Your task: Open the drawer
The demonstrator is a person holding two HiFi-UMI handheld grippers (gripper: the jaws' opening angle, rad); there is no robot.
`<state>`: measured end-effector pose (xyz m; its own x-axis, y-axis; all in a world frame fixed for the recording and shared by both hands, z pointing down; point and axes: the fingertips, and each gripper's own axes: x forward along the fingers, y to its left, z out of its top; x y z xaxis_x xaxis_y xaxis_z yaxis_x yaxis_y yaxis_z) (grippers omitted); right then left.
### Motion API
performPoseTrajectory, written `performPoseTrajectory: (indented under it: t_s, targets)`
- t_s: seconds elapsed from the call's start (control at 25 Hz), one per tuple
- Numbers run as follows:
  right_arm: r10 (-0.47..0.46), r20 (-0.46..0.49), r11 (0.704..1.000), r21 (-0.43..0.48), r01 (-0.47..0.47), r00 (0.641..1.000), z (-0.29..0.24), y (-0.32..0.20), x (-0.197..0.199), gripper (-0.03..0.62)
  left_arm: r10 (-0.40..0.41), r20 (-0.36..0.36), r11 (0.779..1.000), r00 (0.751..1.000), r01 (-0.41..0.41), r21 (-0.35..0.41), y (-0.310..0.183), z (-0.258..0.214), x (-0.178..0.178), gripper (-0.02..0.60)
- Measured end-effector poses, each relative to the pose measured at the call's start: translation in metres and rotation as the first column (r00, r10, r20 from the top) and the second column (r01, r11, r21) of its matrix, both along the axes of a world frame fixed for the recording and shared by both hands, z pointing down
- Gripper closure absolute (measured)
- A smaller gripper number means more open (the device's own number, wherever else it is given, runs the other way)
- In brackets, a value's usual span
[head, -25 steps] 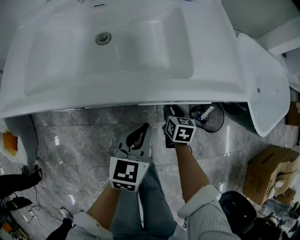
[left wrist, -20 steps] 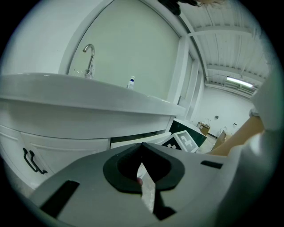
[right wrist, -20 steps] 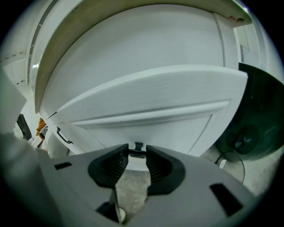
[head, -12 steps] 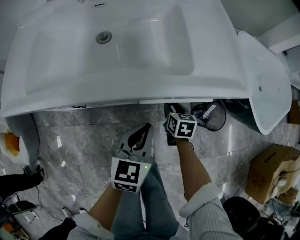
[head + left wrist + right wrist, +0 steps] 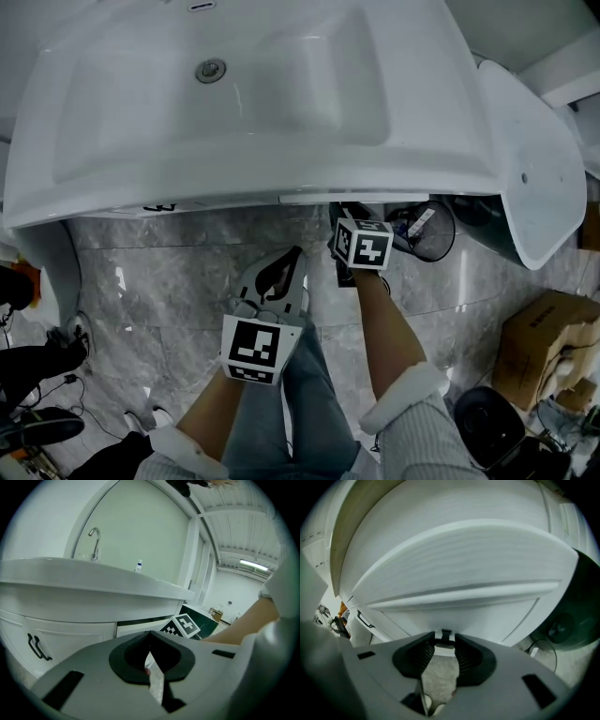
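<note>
The right gripper reached under the near edge of the sink. Its jaws were closing on the small black handle of the white drawer, which stood slightly out below the basin. The left gripper hung nearer and to the left, jaws closed on nothing.

sink: glossy white
drawer front: plain white
drawer handle: black
floor: grey marble, pale veins, glossy
left gripper: grey shell, black pads
marker cube: black-and-white squares, white border
sleeve: pale, ribbed
trousers: blue-grey
box: brown cardboard
faucet: chrome
</note>
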<state>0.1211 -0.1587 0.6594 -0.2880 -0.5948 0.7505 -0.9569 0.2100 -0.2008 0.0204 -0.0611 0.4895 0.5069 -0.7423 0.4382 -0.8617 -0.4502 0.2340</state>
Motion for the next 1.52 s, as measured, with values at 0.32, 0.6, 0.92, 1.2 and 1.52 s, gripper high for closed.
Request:
performPoseTrajectory:
  t_s: [0.32,0.6,0.92,1.2,1.52]
  targets:
    - [-0.028,0.019,1.0,0.0,0.028,0.999,0.002,0.023,-0.001,0.454,-0.014,-0.004,1.0,1.0,0.014,0.005,-0.003,-0.003,0.002,0.566]
    - [-0.048,0.008,0.999,0.007,0.048,0.999,0.002,0.038,0.0,0.454,-0.015,0.0,1.0,1.0,0.015,0.009,-0.003,-0.005,0.001,0.566]
    - [-0.09,-0.019,0.996,0.011,0.091,0.996,0.004,0.055,0.0,0.454,-0.006,0.0,1.0,1.0,0.006,0.009,-0.002,-0.004,0.002,0.566]
    - [-0.112,-0.031,0.994,0.015,0.112,0.993,0.002,0.063,0.0,0.457,-0.005,-0.003,1.0,1.0,0.005,0.007,-0.003,-0.005,0.0,0.566]
    - [-0.164,-0.061,0.986,0.014,0.165,0.985,0.005,0.071,0.001,0.459,-0.005,-0.008,1.0,1.0,0.005,0.004,-0.002,-0.004,-0.004,0.566]
